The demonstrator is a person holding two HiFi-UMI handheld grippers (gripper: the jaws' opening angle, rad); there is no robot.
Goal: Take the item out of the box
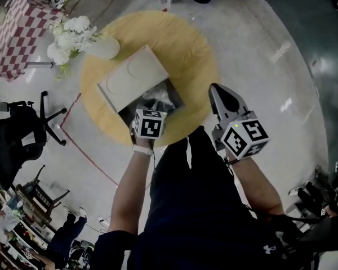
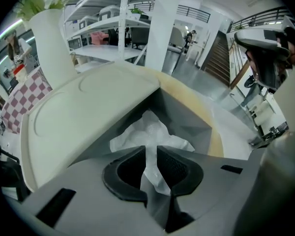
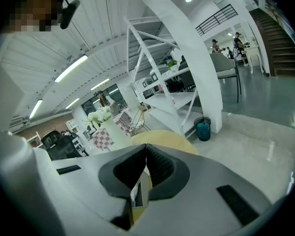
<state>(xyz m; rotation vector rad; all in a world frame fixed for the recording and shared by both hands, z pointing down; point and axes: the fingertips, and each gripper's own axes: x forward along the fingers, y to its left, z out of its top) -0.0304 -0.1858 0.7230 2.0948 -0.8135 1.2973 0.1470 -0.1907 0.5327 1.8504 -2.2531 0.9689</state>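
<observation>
- The round yellow table (image 1: 198, 54) carries everything. The vase of white flowers (image 1: 101, 47) stands at its far left, well clear of the work.
- The box (image 2: 185, 115) sits in the middle of the table. Its pale lid (image 1: 132, 77) is thrown back to the far left, so the inside is open toward the person.
- The item (image 2: 148, 131), wrapped in crinkled white plastic, lies inside the box between its grey walls.
- The left gripper (image 2: 151, 156) dips into the near side of the box with the forearm stretched straight ahead. Its jaws pinch a fold of the wrapping, probably ready to lift.
- The right gripper (image 3: 145, 154) is held out to the near right, off the box, pointing far. Its jaws are pressed together on nothing, seemingly waiting.
</observation>
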